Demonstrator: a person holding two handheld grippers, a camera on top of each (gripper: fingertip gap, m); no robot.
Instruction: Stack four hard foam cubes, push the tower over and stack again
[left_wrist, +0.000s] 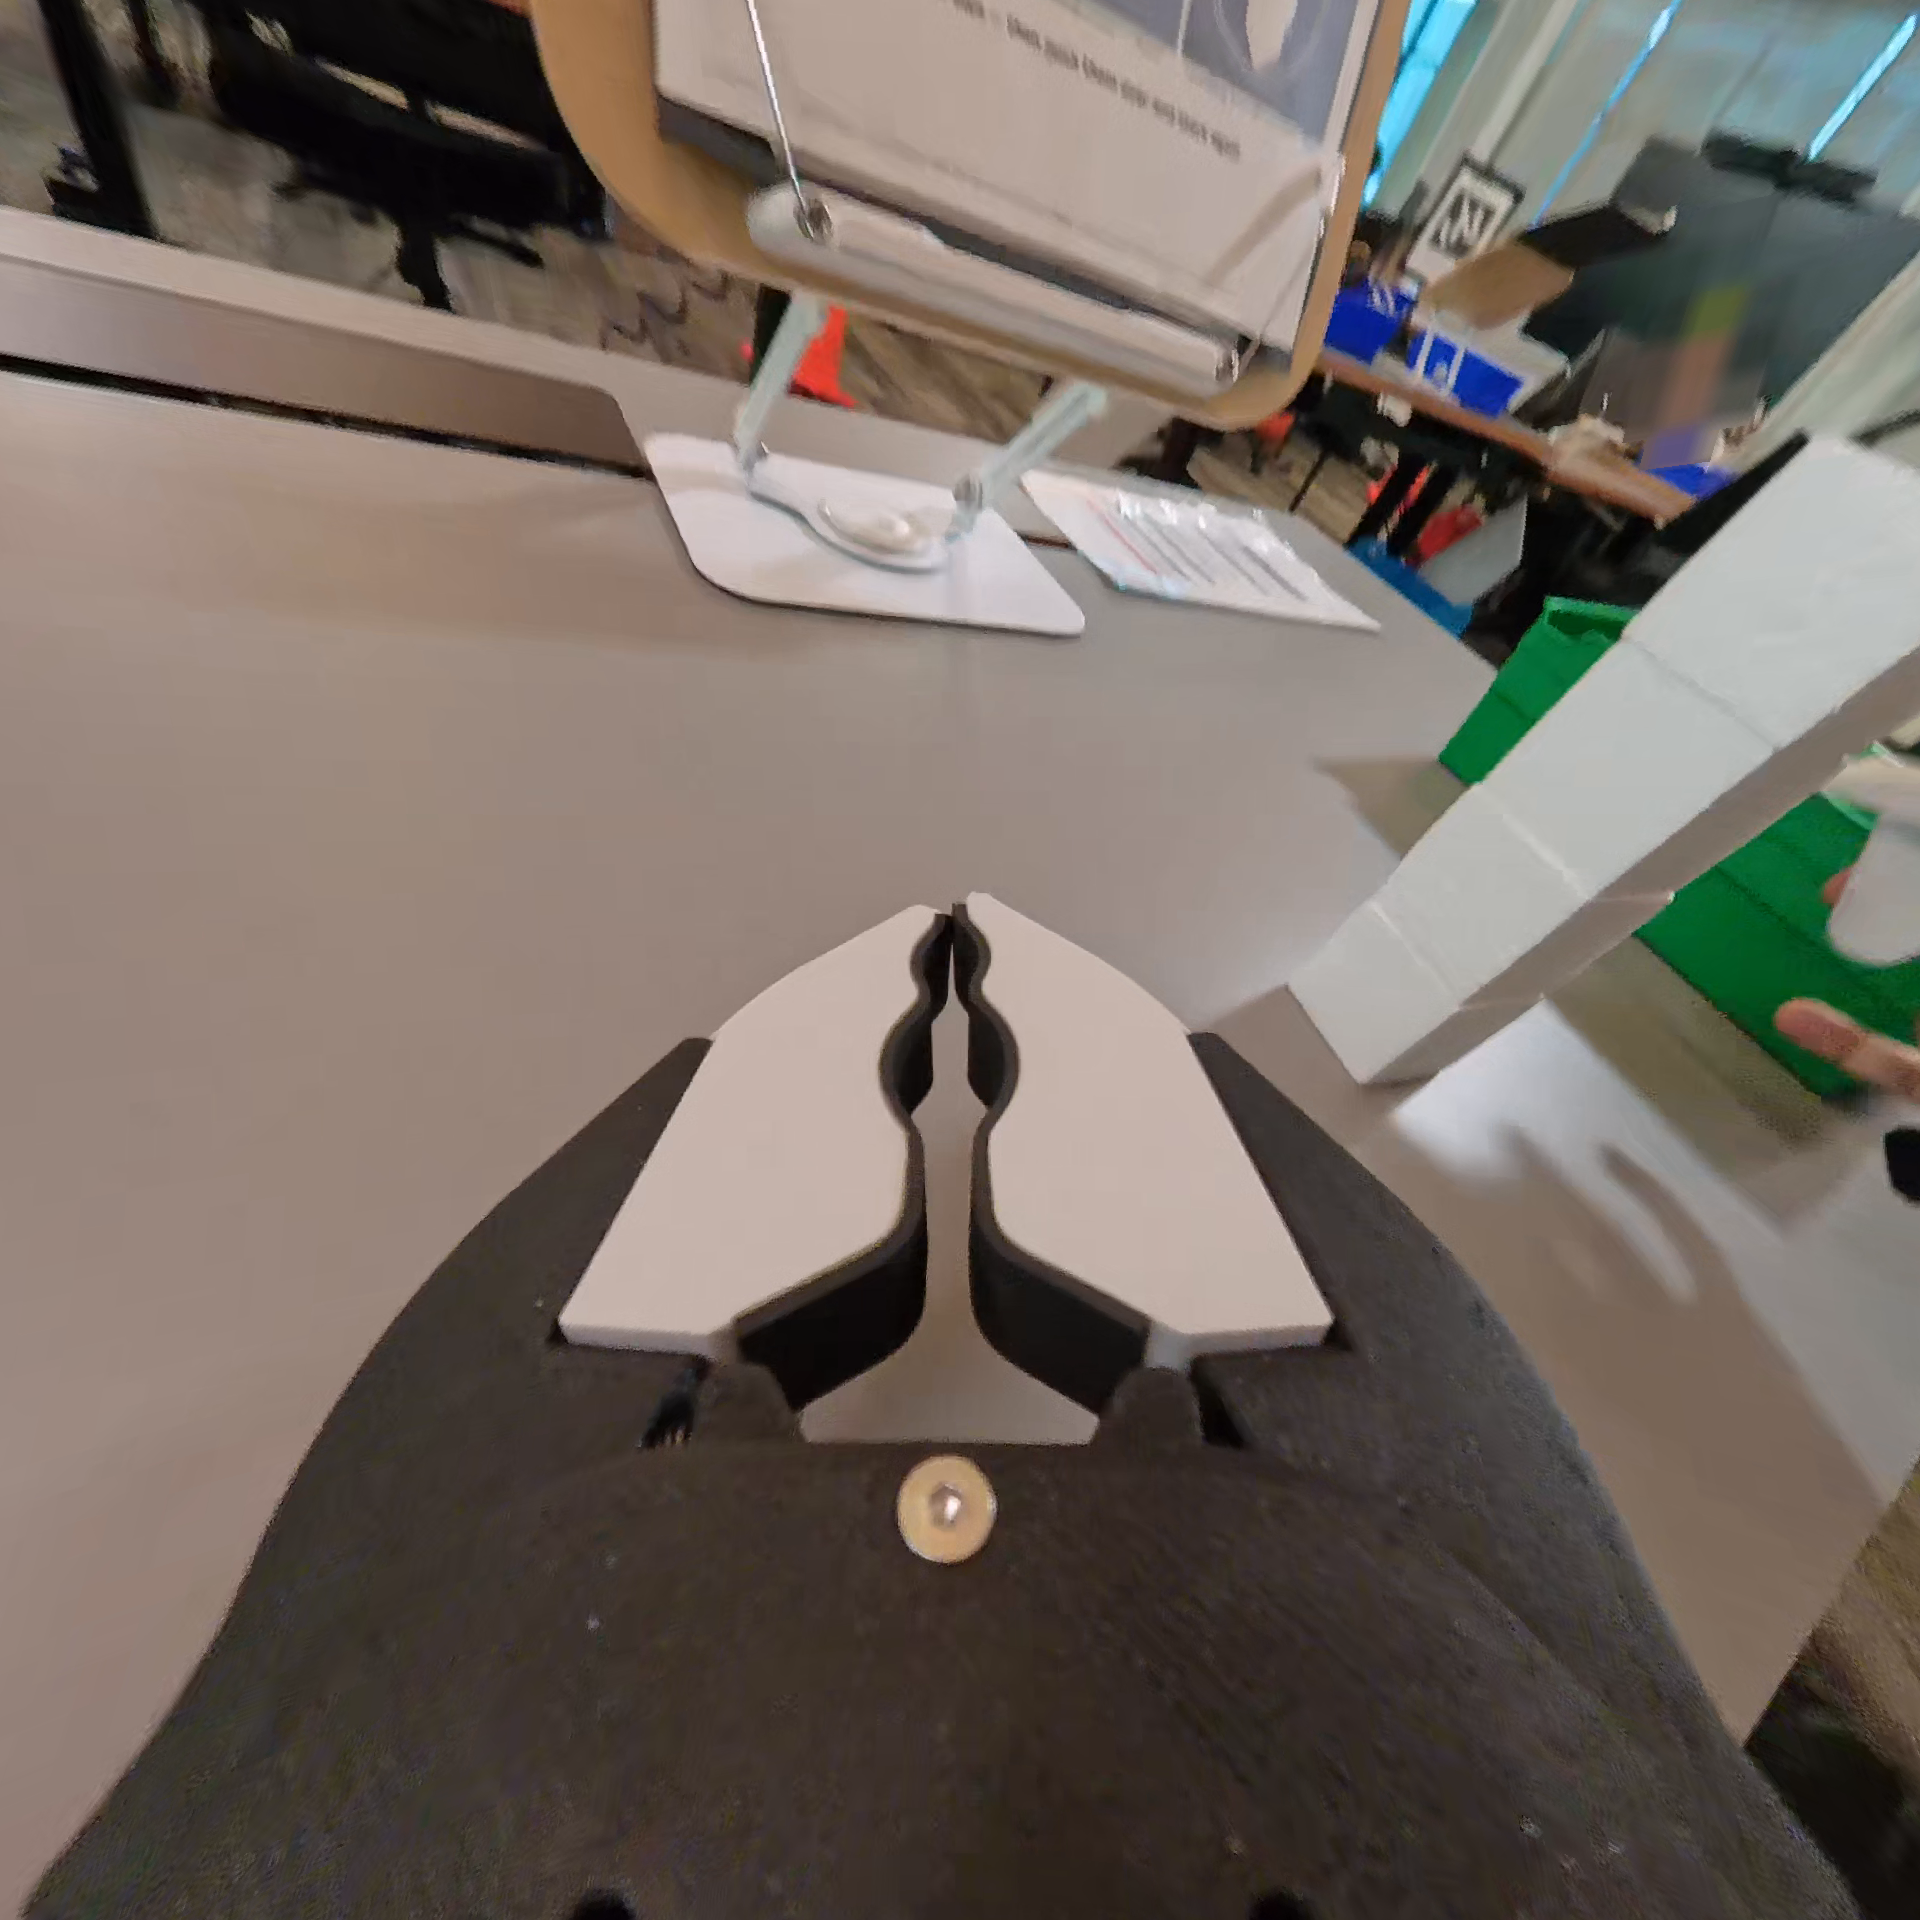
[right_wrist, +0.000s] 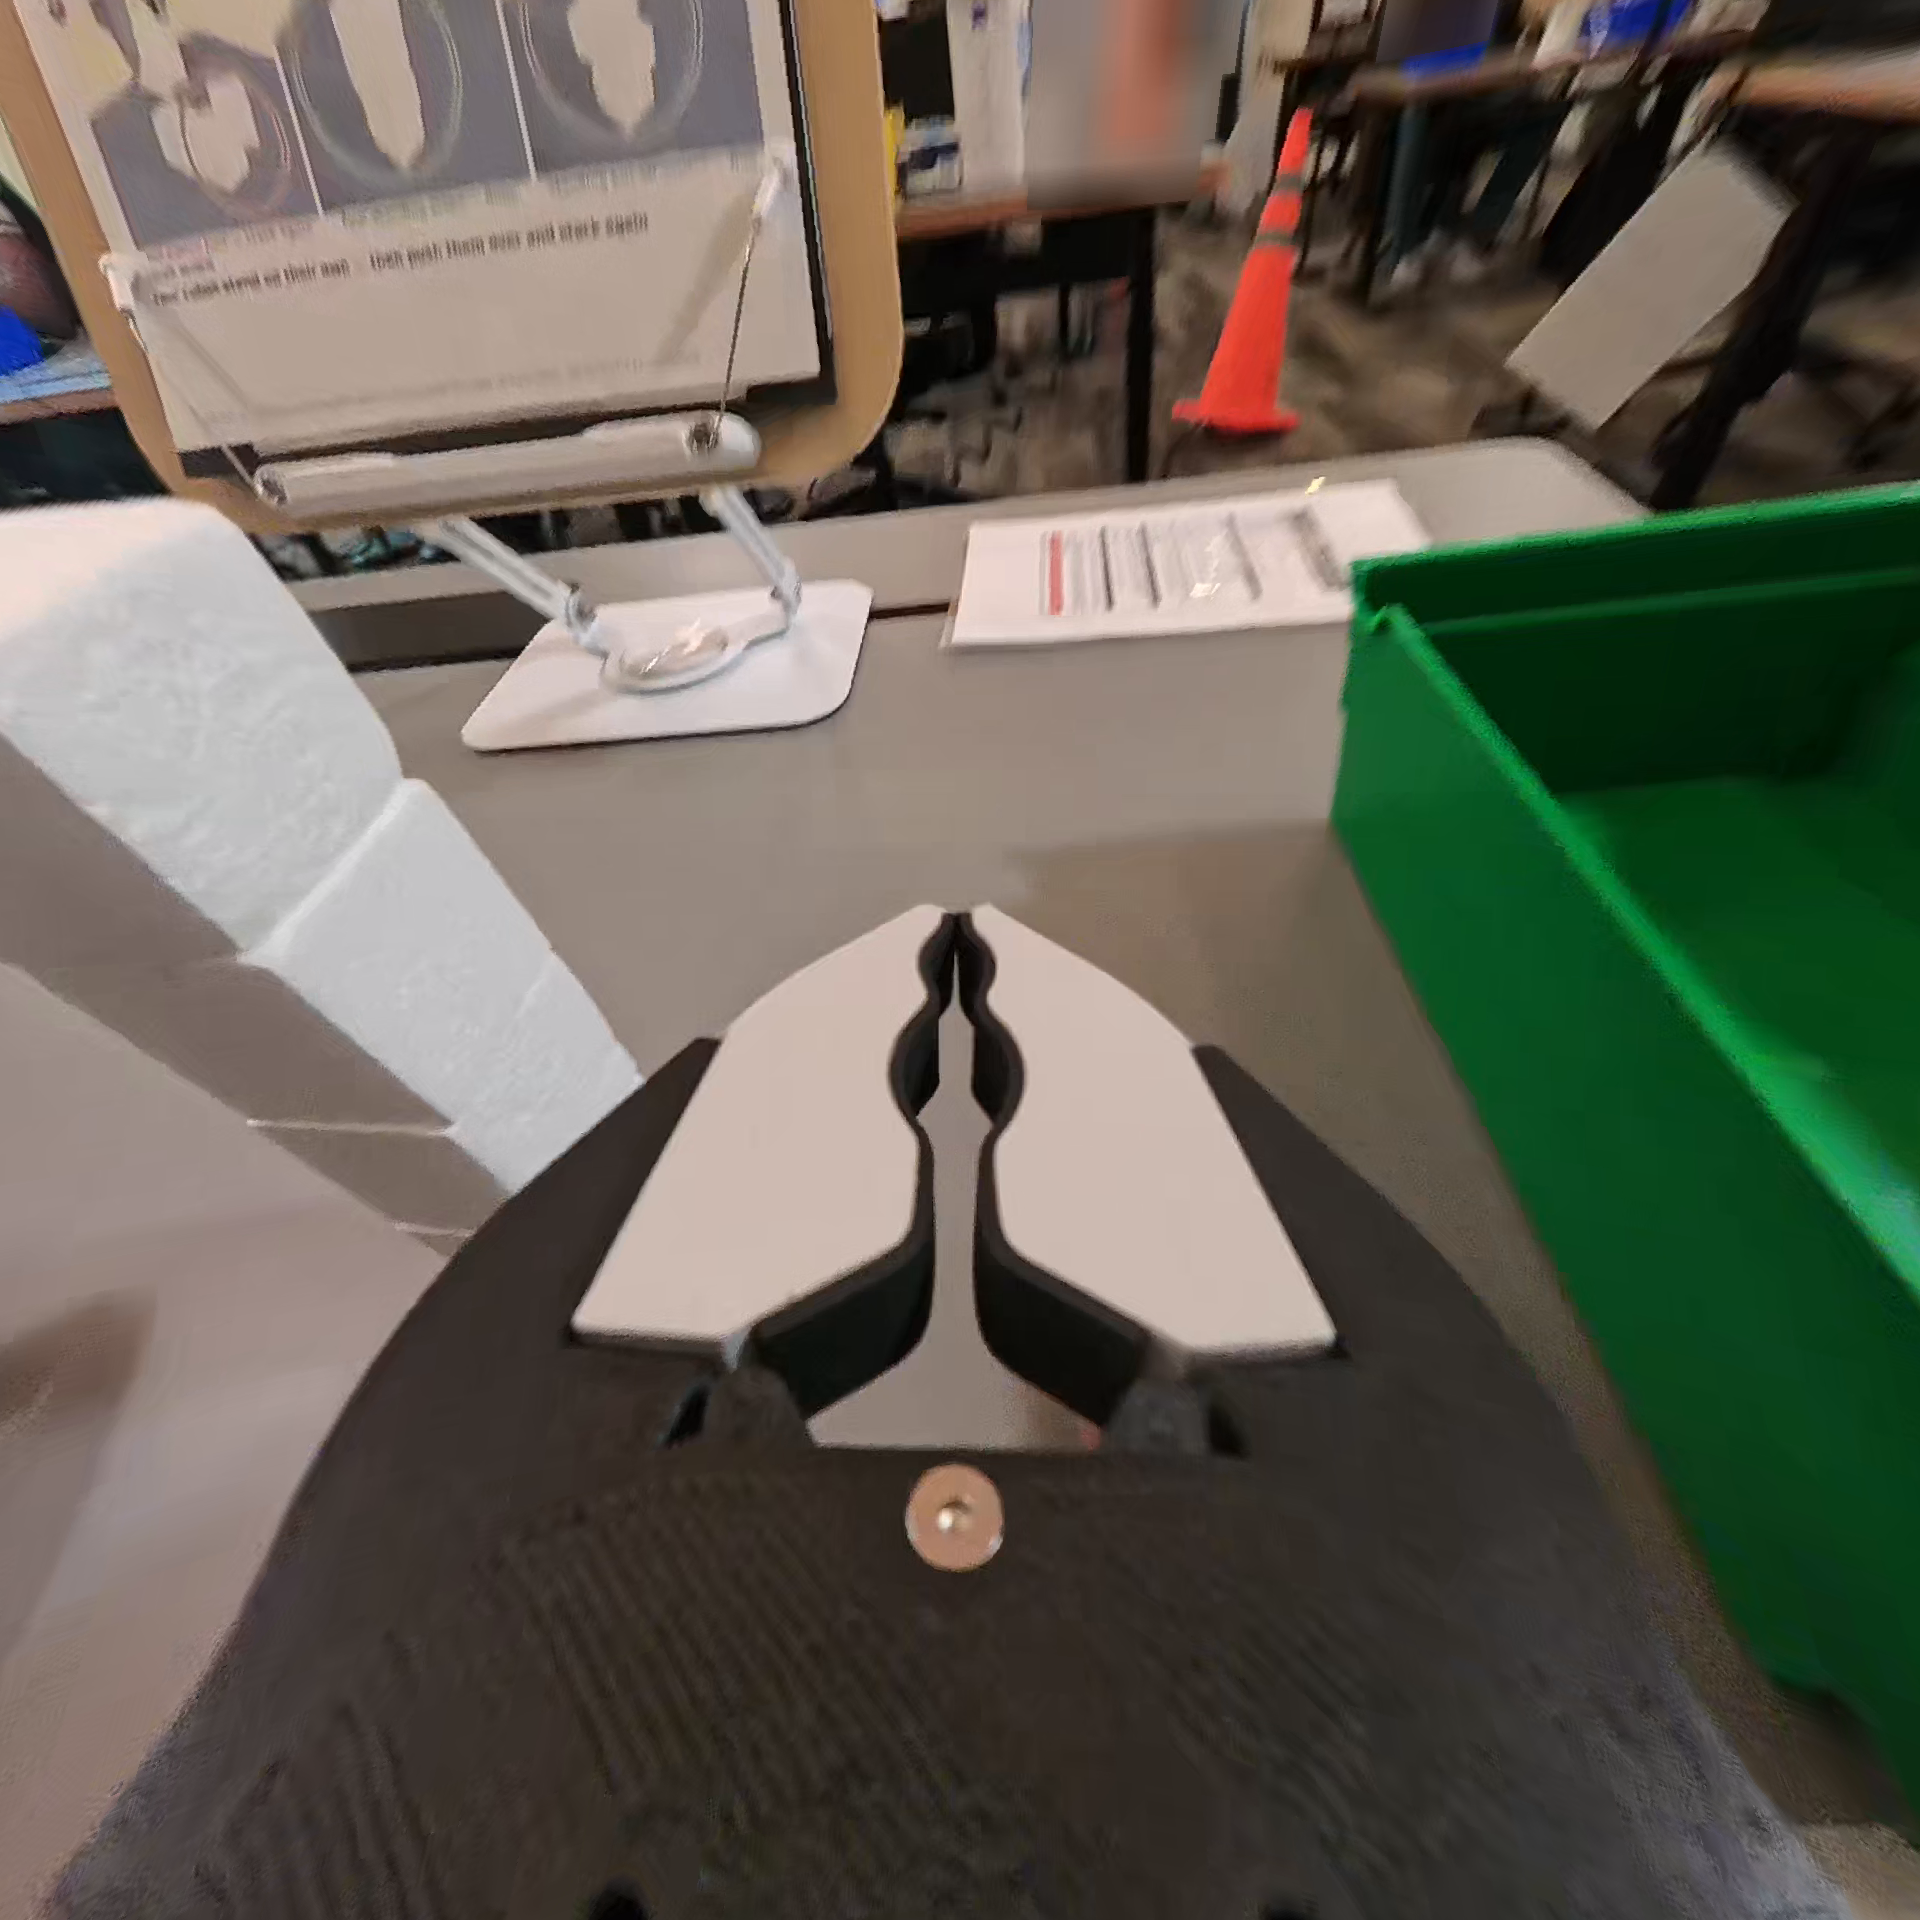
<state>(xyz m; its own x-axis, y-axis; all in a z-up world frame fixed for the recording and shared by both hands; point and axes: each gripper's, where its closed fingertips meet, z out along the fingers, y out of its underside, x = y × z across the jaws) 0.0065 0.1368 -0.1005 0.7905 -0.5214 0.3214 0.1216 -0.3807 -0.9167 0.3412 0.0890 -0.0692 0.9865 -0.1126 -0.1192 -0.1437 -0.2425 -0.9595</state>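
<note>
My left gripper (left_wrist: 957, 909) is shut and empty, held low over the grey table (left_wrist: 416, 831). A leaning column of several white foam cubes (left_wrist: 1621, 790) stands to its right, tilted over toward the right. My right gripper (right_wrist: 961, 914) is shut and empty above the same table (right_wrist: 831, 821). The tilted foam column (right_wrist: 312, 883) is just to its left, close to the gripper body; I cannot tell whether they touch. A green plastic bin (right_wrist: 1662, 935), open and with nothing showing inside, stands to its right and also shows in the left wrist view (left_wrist: 1756, 925).
A document stand with a printed sheet (left_wrist: 987, 156) rests on a white base (left_wrist: 873, 551) at the table's far side, with a laminated sheet (left_wrist: 1195, 545) beside it. A person's fingers (left_wrist: 1839, 1039) show at the right edge. An orange cone (right_wrist: 1252, 291) stands on the floor beyond. Spacing between my two grippers at the tips: around 35 centimetres.
</note>
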